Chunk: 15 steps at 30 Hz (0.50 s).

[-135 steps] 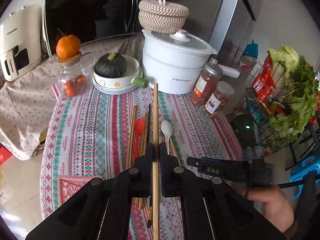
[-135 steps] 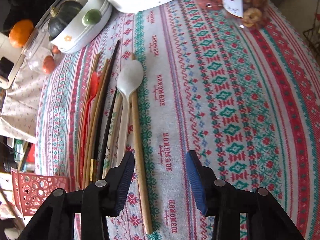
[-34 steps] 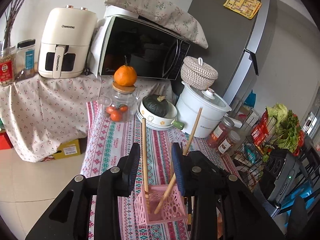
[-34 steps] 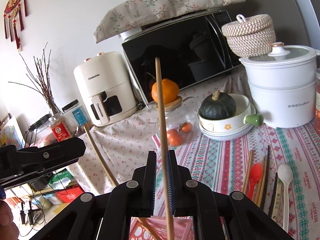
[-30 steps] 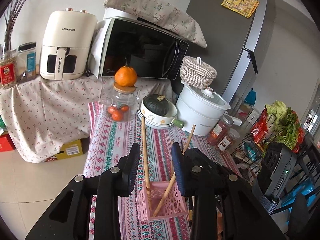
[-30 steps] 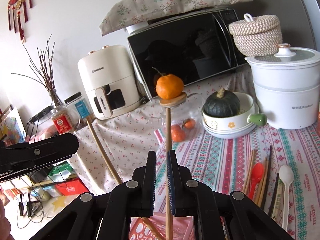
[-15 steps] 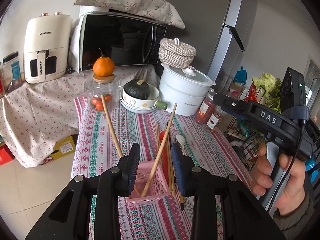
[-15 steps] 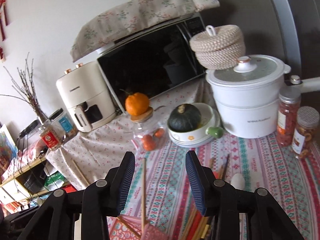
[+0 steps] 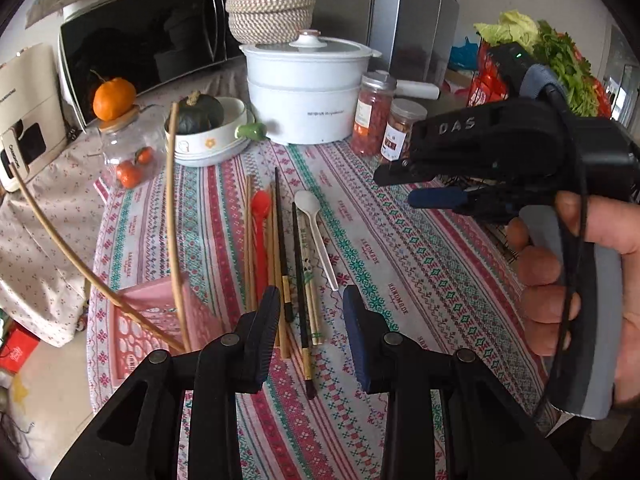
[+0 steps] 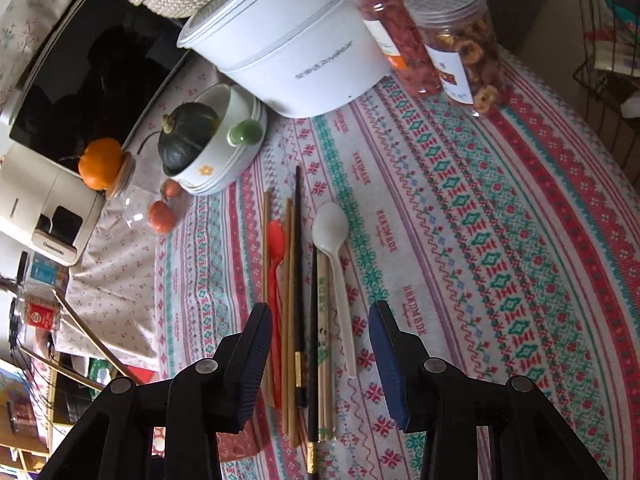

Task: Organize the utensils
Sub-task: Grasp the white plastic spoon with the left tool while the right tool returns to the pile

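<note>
Several chopsticks (image 9: pixel 280 240), a red spoon (image 9: pixel 260 204) and a white spoon (image 9: pixel 308 204) lie side by side on the patterned tablecloth (image 9: pixel 400 280). At the near left, a pink basket (image 9: pixel 156 316) holds two long wooden chopsticks (image 9: pixel 172 200) leaning outward. My left gripper (image 9: pixel 308 320) hangs open over the chopsticks' near ends, holding nothing. A hand holds my right gripper (image 9: pixel 400 188) further right. In the right wrist view, the right gripper (image 10: pixel 320 344) is open above the handles of the black chopsticks (image 10: pixel 298 264) and the white spoon (image 10: pixel 330 224), gripping none. The red spoon (image 10: pixel 276 236) lies left of them.
Behind the utensils stand a white pot (image 9: pixel 308 96), a bowl with a green squash (image 9: pixel 204 124), a glass jar topped with an orange (image 9: pixel 124 148) and two snack jars (image 9: pixel 384 120). A microwave (image 9: pixel 140 36) is at the back. A wire rack with greens (image 9: pixel 540 40) stands right.
The right gripper let go of the wooden chopstick, which now stands in the pink basket, and opened. Both grippers swung right and tilted down over the utensils on the cloth.
</note>
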Each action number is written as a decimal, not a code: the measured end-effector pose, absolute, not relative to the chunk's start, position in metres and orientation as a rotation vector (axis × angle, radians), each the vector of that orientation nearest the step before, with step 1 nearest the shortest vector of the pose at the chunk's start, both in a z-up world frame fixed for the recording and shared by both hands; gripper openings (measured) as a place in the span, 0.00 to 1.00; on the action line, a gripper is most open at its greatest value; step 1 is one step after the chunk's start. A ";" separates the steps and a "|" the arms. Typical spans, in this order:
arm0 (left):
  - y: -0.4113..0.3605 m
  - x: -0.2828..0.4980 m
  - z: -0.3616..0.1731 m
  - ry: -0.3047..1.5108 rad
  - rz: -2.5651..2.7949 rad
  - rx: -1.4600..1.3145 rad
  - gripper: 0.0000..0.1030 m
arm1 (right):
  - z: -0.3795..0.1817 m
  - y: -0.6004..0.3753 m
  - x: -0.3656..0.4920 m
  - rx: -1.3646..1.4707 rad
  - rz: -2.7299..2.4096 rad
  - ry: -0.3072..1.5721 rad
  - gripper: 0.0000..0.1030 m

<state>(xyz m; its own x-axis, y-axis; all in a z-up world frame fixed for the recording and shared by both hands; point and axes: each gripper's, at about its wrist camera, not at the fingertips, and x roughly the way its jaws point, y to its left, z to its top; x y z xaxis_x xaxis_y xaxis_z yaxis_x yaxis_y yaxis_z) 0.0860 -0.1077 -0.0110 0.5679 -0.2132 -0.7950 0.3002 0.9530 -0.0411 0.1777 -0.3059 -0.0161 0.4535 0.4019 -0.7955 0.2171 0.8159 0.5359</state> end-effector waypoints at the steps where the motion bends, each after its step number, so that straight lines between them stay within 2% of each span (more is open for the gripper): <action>1: -0.118 0.094 -0.020 0.947 -0.285 0.109 0.34 | -0.014 -0.313 0.178 0.650 0.117 1.105 0.44; 11: -0.160 0.195 -0.092 1.175 -0.215 0.038 0.36 | -0.007 -0.369 0.174 0.742 0.077 1.089 0.44; 15: -0.161 0.228 -0.098 1.186 -0.212 -0.057 0.36 | -0.003 -0.376 0.174 0.773 0.090 1.070 0.44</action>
<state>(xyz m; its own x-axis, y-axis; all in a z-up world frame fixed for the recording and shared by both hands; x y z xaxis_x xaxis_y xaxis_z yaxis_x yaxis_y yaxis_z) 0.2281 -0.1611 -0.0980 0.3581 -0.1939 -0.9133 0.1343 0.9787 -0.1551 0.1740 -0.3759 -0.0032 0.5027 0.4226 -0.7541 0.2910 0.7387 0.6080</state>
